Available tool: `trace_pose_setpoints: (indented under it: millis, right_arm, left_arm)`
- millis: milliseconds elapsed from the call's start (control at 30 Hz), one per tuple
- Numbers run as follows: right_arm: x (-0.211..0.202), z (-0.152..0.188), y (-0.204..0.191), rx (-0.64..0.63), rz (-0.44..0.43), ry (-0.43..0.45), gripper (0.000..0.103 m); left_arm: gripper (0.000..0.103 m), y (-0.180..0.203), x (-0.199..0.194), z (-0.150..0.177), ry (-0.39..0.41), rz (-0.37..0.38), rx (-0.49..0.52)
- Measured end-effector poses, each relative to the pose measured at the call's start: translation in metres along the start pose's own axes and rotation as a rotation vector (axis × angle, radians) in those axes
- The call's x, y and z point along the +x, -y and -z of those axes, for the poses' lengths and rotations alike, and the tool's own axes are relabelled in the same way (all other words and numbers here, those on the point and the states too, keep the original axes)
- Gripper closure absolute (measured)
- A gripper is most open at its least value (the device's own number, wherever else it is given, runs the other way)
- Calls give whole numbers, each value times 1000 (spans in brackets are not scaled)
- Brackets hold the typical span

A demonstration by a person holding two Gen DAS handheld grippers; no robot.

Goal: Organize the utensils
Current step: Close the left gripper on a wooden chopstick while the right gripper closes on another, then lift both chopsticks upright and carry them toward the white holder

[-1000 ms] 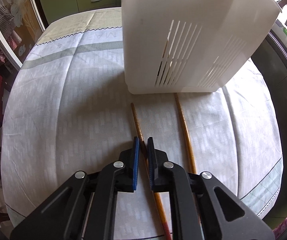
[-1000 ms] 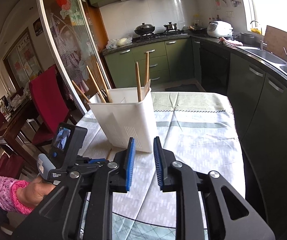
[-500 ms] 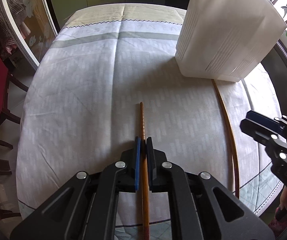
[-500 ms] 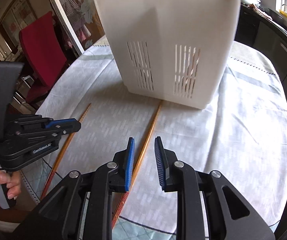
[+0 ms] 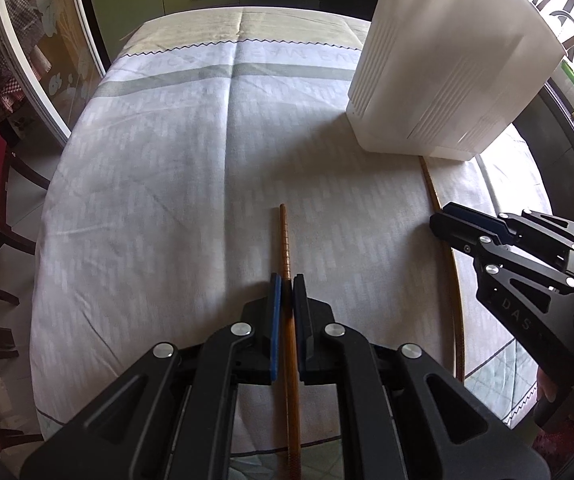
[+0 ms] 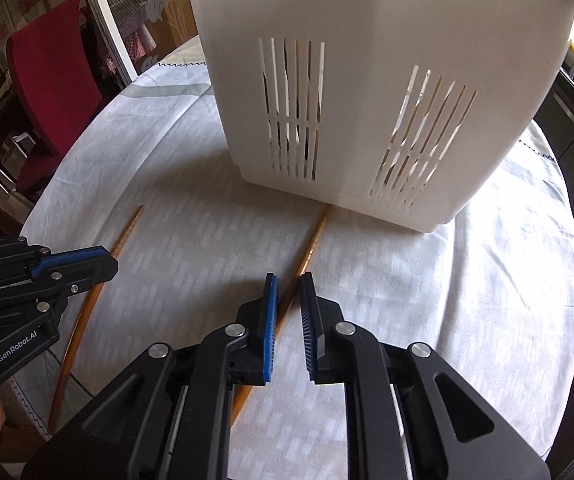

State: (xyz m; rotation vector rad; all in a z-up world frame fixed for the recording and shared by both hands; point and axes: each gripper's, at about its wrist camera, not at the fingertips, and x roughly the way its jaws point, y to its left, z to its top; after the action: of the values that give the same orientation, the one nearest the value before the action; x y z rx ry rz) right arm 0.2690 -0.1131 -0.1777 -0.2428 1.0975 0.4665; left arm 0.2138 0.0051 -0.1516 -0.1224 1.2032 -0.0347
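A cloth-covered bench point(image 5: 159, 168) holds a white utensil caddy point(image 6: 387, 80). The left tool point(image 5: 285, 280) is clamped on one chopstick point(image 5: 284, 236); the right tool point(image 6: 287, 280) is closing around another chopstick point(image 6: 313, 240). Next, probably, lifting both into the caddy.

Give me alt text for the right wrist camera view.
The right tool is closing around a wooden chopstick lying on the tablecloth before a white slotted utensil holder. At left, the left tool grips a second chopstick.

Running out of sight past the bottom edge: the near end of the chopstick point(image 5: 287, 248) under the left gripper point(image 5: 285, 280). Losing its top to the upper edge: the white holder point(image 6: 387, 80), hiding its contents.
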Motion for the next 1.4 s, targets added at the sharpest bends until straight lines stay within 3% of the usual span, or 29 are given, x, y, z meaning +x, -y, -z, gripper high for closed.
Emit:
trace_pose_setpoints:
  millis: [100, 433, 467, 500, 533, 600, 633, 700, 767, 1100, 1200, 1400]
  right_arm:
    - [-5, 9, 4, -32, -4, -13, 96]
    - [-26, 49, 22, -128, -19, -80, 96]
    - [-26, 48, 24, -138, -12, -87, 91]
    - [-26, 46, 23, -142, 1, -93, 74]
    - [-24, 43, 21, -150, -1, -99, 64]
    - [-20, 37, 18, -168, -8, -112, 60]
    - [-19, 34, 16, -170, -14, -126, 63]
    - [-18, 32, 12, -180, -55, -150, 84]
    - [-19, 34, 5, -211, -51, -154, 96]
    - [-22, 32, 5, -224, -48, -151, 97]
    - [-30, 30, 7, -199, -79, -103, 96]
    - [-87, 24, 30, -134, -121, 54, 96]
  left_arm:
    - [96, 1, 0, 0, -3, -2, 10]
    - [96, 3, -1, -1, -3, -27, 21]
    - [96, 4, -1, -1, -4, -32, 22]
    - [96, 5, -1, -1, -6, -38, 24]
    - [96, 7, -1, -1, -7, -44, 29]
    - [96, 9, 0, -1, -15, -56, 40]
    - [96, 9, 0, -2, -20, -57, 39]
    - [96, 10, 0, -3, -32, -57, 41]
    - [96, 10, 0, -4, -43, -64, 46]
    - [97, 10, 0, -5, -85, -32, 31]
    - [97, 5, -5, -9, -83, -2, 4]
    - [97, 3, -47, -18, 23, 6, 18]
